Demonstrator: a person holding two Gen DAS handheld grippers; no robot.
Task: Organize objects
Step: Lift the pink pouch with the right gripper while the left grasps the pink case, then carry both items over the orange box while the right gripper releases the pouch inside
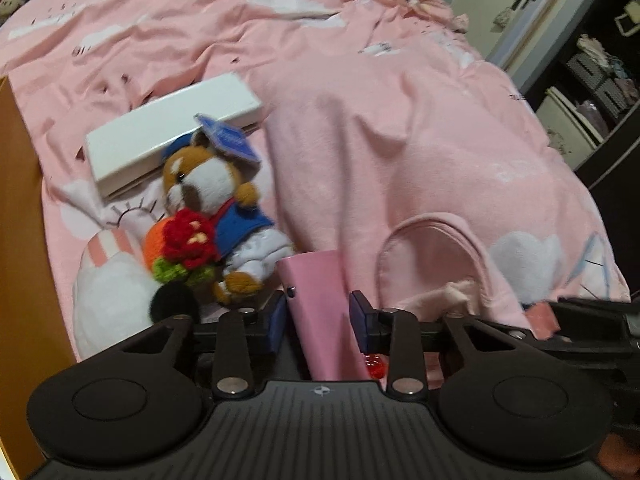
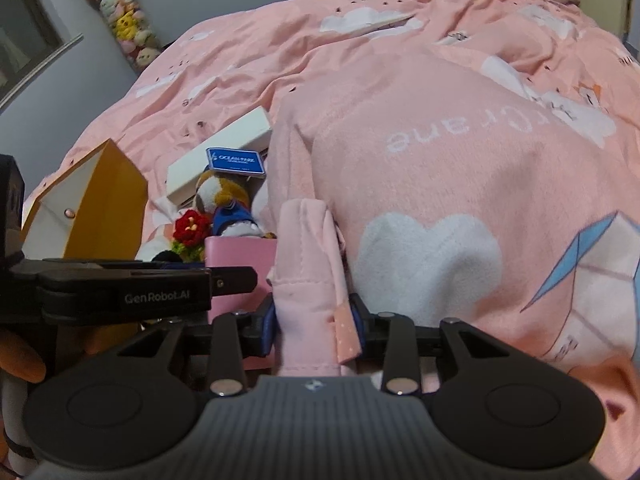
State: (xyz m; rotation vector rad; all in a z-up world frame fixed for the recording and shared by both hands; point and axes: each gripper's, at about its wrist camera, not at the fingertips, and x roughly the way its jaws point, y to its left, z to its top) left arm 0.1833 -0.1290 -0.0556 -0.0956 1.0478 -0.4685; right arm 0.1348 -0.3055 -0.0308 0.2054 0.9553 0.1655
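Note:
My left gripper (image 1: 318, 316) is shut on a flat pink case (image 1: 320, 312), held just above the bed; the case also shows in the right wrist view (image 2: 240, 256). My right gripper (image 2: 316, 320) is shut on the folded edge of a pink fleece garment (image 2: 308, 280) with white clouds and lettering, which lies bunched over the bed (image 1: 400, 152). A plush dog (image 1: 216, 200) with a blue tag, a crocheted red flower (image 1: 188, 240), a white plush (image 1: 108, 292) and a white box (image 1: 172, 136) lie left of the case.
An orange box (image 2: 108, 204) stands open at the left of the bed. The pink cloud-print bedsheet (image 1: 200, 32) covers the bed. A dark shelf unit (image 1: 592, 92) and a door stand at the right. Plush toys hang in the far corner (image 2: 124, 20).

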